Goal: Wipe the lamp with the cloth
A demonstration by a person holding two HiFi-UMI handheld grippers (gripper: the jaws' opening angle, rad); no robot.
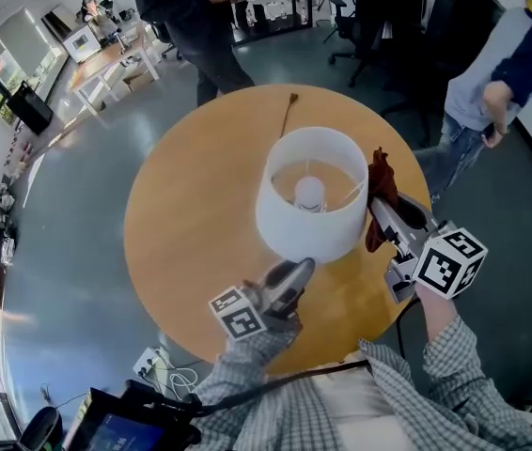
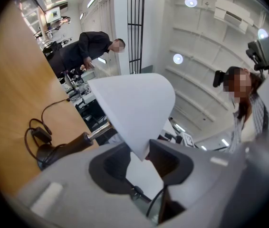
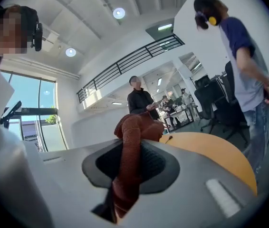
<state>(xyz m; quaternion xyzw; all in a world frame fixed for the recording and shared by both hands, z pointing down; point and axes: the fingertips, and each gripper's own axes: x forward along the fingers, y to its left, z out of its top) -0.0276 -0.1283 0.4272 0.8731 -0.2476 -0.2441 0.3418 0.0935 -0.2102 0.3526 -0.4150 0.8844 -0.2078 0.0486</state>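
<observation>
A lamp with a white drum shade stands in the middle of the round wooden table, its bulb showing from above. My left gripper is shut on the shade's near lower rim; in the left gripper view the white shade edge sits pinched between the jaws, with the dark lamp stem beyond. My right gripper is shut on a dark red cloth, held up beside the shade's right side. The cloth hangs folded between the right gripper's pads.
The lamp's cord trails across the table's far side, coiled with its switch. One person stands beyond the table, another at the right. Office chairs stand behind. A power strip lies on the floor.
</observation>
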